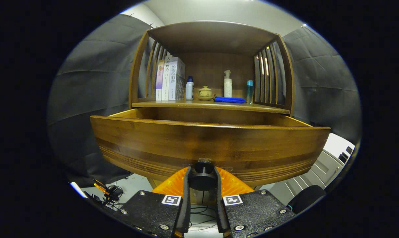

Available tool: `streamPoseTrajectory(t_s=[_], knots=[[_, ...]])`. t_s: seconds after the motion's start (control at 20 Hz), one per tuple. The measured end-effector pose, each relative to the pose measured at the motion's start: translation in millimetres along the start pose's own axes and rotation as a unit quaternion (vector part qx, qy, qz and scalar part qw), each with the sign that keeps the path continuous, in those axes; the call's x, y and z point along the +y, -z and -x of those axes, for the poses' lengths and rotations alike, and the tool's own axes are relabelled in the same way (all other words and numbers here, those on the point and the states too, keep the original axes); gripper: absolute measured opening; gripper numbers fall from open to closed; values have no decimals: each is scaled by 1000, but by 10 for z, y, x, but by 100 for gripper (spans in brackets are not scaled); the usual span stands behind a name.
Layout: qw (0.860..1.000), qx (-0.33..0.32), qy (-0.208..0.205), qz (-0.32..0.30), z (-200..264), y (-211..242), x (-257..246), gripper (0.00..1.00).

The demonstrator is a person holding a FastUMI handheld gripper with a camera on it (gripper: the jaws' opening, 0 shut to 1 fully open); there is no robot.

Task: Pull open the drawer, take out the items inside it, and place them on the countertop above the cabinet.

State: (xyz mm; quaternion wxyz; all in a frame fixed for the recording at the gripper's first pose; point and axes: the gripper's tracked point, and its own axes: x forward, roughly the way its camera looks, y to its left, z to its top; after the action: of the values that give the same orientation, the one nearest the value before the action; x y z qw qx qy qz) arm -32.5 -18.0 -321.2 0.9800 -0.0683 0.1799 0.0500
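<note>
The wooden drawer (209,145) stands pulled out from the cabinet, its wide front panel close ahead of me. Its inside is hidden behind the front panel. A dark round knob (202,178) on the panel's lower middle sits between the fingers of my gripper (202,180), which is shut on it from both sides. Above the drawer runs the countertop (173,104), a wooden shelf with slatted sides.
On the countertop stand several books (169,79), a white bottle with a blue cap (189,88), a small lidded clay pot (205,93), a white pump bottle (227,84), a teal tube (249,91) and a blue cloth (230,99). Cables (108,193) lie on the floor lower left.
</note>
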Motion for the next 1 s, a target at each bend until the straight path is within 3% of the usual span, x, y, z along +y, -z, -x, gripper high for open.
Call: streamPoseTrajectory(t_s=[0.55,0.65,0.75,0.9,1.0], knots=[[1000,10,0,7,305,71,85,32],[1000,19,-12,7,343,103,137,51],[999,-4,-52,6,459,-116,289,69],[996,-54,-62,17,645,-605,291,97],[997,-49,-46,28,601,-827,206,97]])
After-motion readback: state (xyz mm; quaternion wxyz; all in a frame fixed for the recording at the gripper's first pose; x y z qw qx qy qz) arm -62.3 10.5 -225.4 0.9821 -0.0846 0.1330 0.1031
